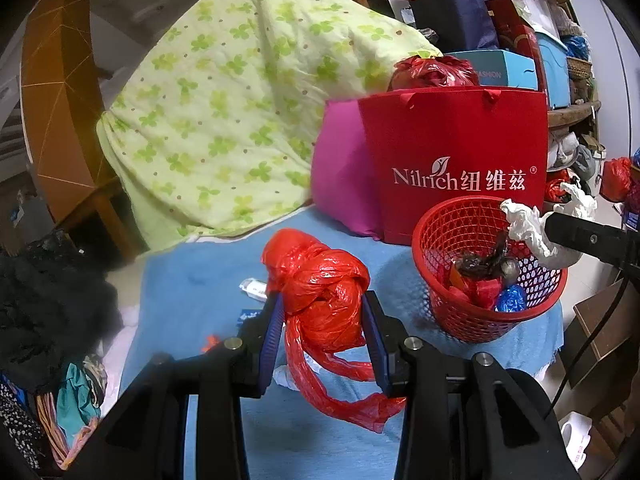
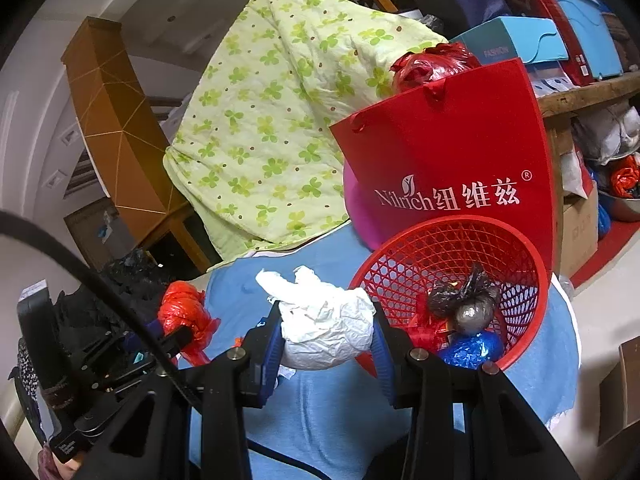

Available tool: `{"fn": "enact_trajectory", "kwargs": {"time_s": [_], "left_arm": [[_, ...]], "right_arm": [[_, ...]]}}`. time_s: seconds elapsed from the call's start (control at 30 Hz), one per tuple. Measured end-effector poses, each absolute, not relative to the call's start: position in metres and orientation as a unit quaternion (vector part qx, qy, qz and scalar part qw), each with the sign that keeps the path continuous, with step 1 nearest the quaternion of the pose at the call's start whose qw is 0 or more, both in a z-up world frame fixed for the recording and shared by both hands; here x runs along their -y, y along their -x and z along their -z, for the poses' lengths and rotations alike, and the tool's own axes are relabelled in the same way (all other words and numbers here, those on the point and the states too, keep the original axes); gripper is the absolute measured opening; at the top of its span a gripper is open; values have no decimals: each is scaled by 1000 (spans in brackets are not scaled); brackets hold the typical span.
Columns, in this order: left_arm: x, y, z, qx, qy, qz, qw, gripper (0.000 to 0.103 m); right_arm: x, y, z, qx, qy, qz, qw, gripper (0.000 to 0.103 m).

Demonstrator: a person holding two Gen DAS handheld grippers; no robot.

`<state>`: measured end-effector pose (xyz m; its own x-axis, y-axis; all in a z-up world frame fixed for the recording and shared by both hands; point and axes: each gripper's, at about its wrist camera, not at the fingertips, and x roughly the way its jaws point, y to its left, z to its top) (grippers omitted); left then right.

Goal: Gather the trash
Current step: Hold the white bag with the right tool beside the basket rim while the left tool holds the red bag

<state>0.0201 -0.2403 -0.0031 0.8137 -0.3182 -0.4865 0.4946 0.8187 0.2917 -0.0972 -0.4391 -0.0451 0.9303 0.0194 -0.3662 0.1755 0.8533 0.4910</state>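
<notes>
Left hand-held gripper: pads pressed on both sides of a knotted red plastic bag, loose tails hanging below the fingers. It is held above the blue cloth on the table, left of the red mesh basket. The basket lies ahead and to the right of this gripper, near but not under it. The bag's bulk runs roughly along the fingers, knot end forward.

Right hand-held gripper: closed on a crumpled white paper wad. From its own view the basket rim is just beside the right finger. In the left wrist view the white paper wad hangs at the near-right rim, about over the edge. The right hand is clearly the nearer one.

The basket already holds a black bag, a blue wrapper and red scraps. A red paper bag stands right behind it.

Both grippers tilt slightly downward, pointing toward the basket side. My read: right drops first with a short push forward; left needs a longer sweep right, and its trailing tails could snag the rim.
</notes>
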Motion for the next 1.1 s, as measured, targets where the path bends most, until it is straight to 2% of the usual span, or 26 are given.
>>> {"fn": "enact_trajectory", "kwargs": {"time_s": [1.1], "left_arm": [[270, -16, 9, -216, -235, 243, 916, 41]], "right_arm": [[464, 108, 55, -180, -295, 60, 936, 42]]}}
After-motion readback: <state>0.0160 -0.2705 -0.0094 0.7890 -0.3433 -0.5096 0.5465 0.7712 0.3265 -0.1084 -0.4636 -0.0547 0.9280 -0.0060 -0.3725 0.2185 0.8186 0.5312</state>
